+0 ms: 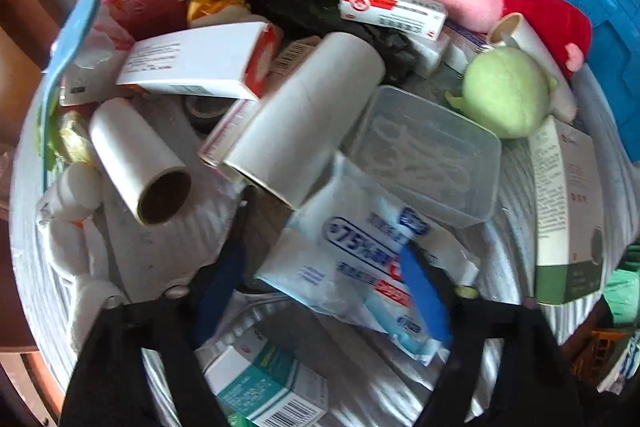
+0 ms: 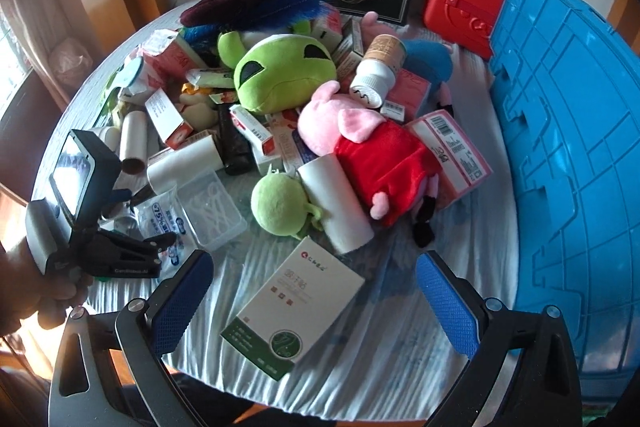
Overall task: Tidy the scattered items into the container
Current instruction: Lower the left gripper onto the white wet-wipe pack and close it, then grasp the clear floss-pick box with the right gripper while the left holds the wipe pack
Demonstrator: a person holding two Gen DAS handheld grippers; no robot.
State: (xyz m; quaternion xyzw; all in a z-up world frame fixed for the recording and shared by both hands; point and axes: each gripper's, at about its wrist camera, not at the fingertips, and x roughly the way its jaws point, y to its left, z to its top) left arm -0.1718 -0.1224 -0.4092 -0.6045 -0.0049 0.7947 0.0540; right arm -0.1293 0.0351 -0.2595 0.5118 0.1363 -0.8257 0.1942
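My left gripper (image 1: 324,291) is closing its blue pads on the 75% wipes packet (image 1: 360,267), near left on the table (contact looks partial). My right gripper (image 2: 316,303) gapes wide, empty, over the green-and-white box (image 2: 294,307). The blue container (image 2: 572,163) stands far right.

My right black two-finger gripper (image 2: 314,301) has blue dimpled rubber fingers (image 2: 182,303) and silver screws; my left black gripper (image 2: 132,247) carries white lettering, bare skin gripping it.
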